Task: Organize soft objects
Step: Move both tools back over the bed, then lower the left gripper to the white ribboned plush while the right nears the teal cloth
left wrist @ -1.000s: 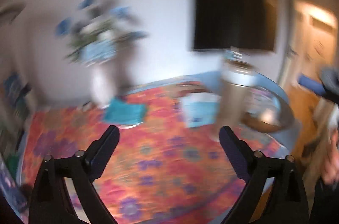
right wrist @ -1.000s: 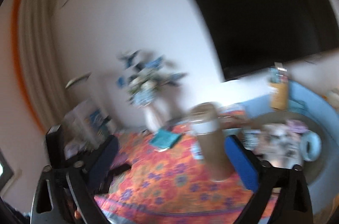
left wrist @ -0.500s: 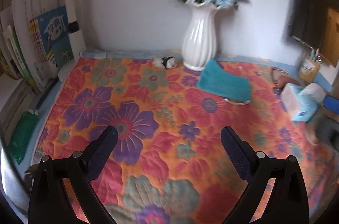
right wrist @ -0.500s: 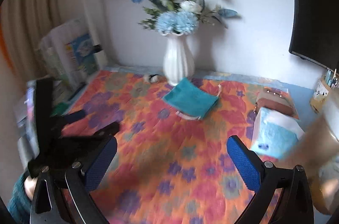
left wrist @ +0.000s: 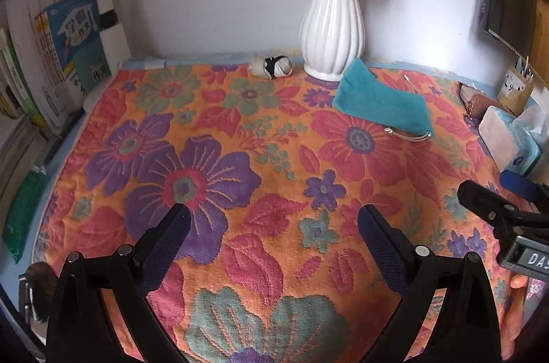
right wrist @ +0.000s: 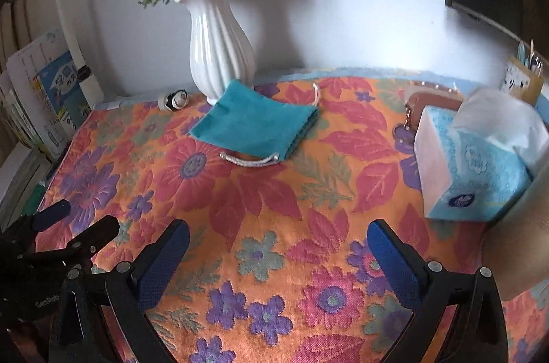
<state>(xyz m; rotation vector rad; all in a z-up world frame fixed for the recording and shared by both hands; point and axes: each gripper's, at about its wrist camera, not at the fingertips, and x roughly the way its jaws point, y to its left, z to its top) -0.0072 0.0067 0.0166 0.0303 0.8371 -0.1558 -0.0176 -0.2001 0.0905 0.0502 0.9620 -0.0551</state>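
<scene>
Both tools, left (left wrist: 272, 227) and right (right wrist: 278, 243), gape wide, empty. Only the right view shows the teal pouch's (right wrist: 255, 126) far cord; only the left shows a green packet (left wrist: 22, 212).

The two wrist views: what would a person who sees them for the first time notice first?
First comes the bright floral cloth that covers the table. At its far edge, against the wall, a white ribbed vase holds blue flowers, and a folded teal pouch lies just in front of it. A blue tissue box sits on the right, and both grippers hover with jaws open and empty.
</scene>
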